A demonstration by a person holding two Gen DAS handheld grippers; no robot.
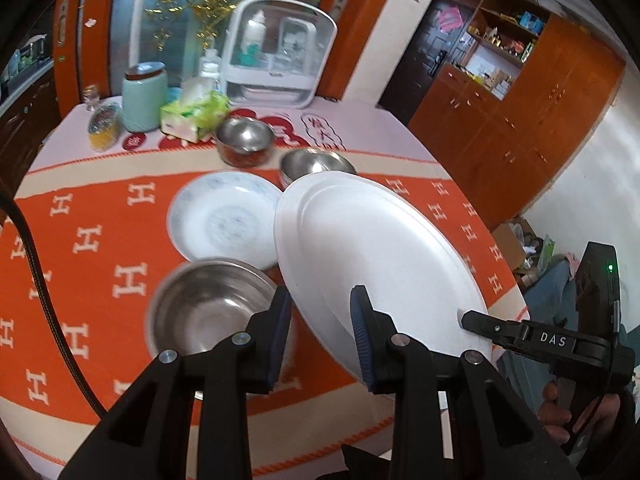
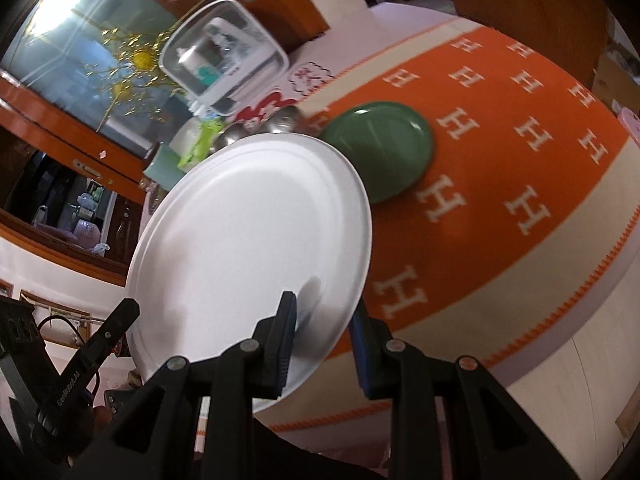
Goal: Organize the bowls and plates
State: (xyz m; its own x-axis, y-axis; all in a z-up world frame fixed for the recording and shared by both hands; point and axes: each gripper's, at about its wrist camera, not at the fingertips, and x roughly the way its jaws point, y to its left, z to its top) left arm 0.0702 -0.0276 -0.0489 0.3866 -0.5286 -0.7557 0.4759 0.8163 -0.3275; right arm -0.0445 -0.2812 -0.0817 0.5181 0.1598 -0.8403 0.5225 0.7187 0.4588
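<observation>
A round bench (image 1: 100,216) under an orange cloth patterned with white H letters stands in a room with orange wooden cabinets and a glass-paned door.

The left gripper (image 1: 320,336) has its fingers (image 1: 362,334) clenched on the near rim of a large white plate (image 1: 372,248), one finger above the rim and one below. The right gripper (image 2: 322,344) grasps the same plate (image 2: 248,232) at its opposite rim, its fingers (image 2: 286,340) closed across the edge. The plate hangs tilted between the two grippers, clear of the cloth, over the near part of the bench.

Just beside the left fingers, below the plate's edge, a steel bowl (image 1: 208,308) sits near the bench's near edge. Behind it lies a white patterned plate (image 1: 224,220) in the middle of the bench. Two more steel bowls (image 1: 244,140) stand further back, one partly hidden by the held plate. A green plate (image 2: 380,156) rests on the cloth beyond the white plate in the right wrist view.

Along the far edge are a pale green canister (image 1: 144,96), a tissue pack (image 1: 192,116) and a white storage case (image 1: 280,52).
</observation>
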